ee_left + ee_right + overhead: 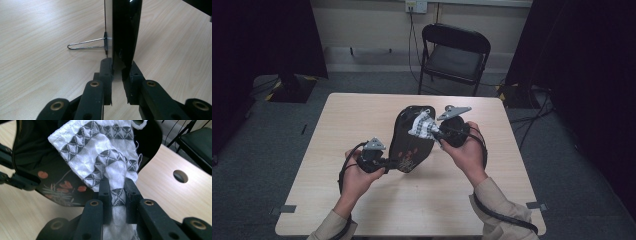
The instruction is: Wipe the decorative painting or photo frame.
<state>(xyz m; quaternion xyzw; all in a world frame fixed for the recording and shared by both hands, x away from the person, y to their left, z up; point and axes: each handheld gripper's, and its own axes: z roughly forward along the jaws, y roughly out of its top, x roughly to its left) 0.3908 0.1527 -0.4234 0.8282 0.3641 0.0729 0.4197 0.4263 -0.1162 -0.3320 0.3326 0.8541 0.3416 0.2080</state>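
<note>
The black lacquered tray (pixel 409 142) with red flower painting is standing tilted on edge at mid-table (pixel 362 115), no legible writing. The left gripper (pixel 384 163) is clamping its lower rim. The right gripper (pixel 438 133) is pinching a white grey-patterned cloth (pixel 423 125) against its face.

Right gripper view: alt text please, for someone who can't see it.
The right gripper is shut on a bunched white cloth with a grey diamond pattern, pressed against a black tray painted with red flowers. Behind lies a light wooden table with a round hole.
</note>
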